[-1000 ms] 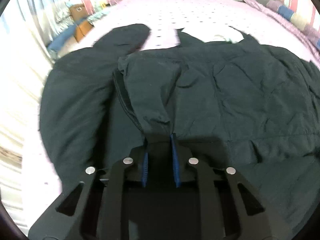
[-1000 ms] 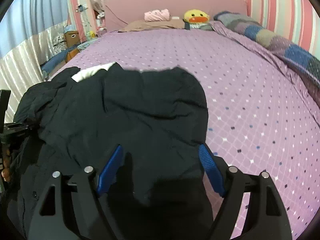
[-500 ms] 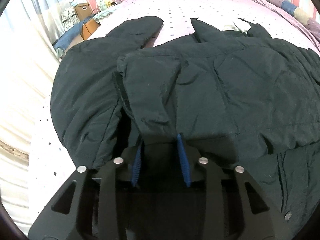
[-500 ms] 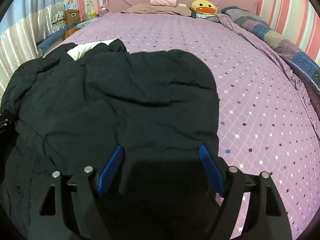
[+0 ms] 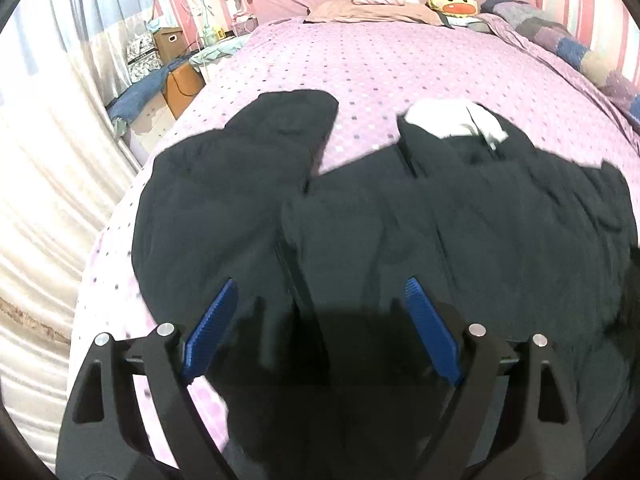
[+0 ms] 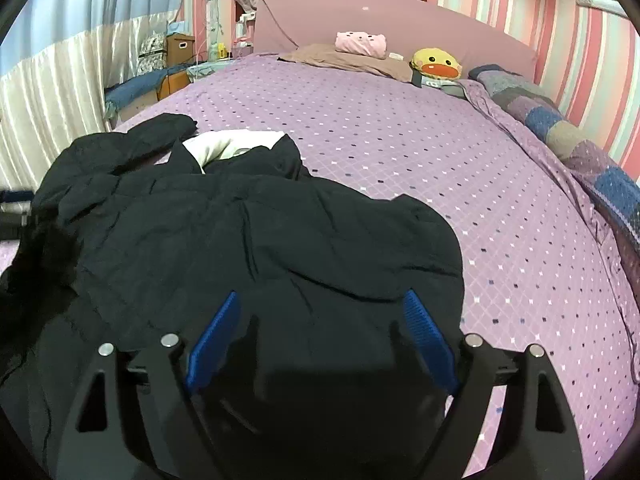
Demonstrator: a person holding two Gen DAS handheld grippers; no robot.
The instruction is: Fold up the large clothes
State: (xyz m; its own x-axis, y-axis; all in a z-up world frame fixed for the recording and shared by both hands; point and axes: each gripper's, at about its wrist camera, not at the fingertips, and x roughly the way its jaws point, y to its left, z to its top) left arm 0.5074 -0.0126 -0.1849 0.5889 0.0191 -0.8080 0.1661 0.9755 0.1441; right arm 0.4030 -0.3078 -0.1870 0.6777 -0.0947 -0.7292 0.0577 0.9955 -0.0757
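Observation:
A large black padded jacket (image 5: 400,220) with a white lining at its collar (image 5: 448,120) lies spread on the purple dotted bed (image 5: 400,60). One sleeve (image 5: 280,128) points toward the headboard. My left gripper (image 5: 320,332) hovers over the jacket's near left part with its jaws opening wide; the cloth lies below them and the blue pads do not press on it. In the right wrist view the jacket (image 6: 240,232) fills the left and middle, its collar lining (image 6: 216,144) showing white. My right gripper (image 6: 320,340) is above the jacket's near right edge, jaws opening, nothing gripped.
At the headboard lie a brown pillow (image 6: 340,58), a pink folded item (image 6: 362,44) and a yellow duck toy (image 6: 436,66). A patchwork blanket (image 6: 560,136) runs along the bed's right side. White curtains (image 5: 48,200) and boxes (image 5: 172,40) stand left of the bed.
My left gripper let go of the jacket fold, opened wide and rose back. The right gripper, open throughout, drew back to the right, so more of the bed shows.

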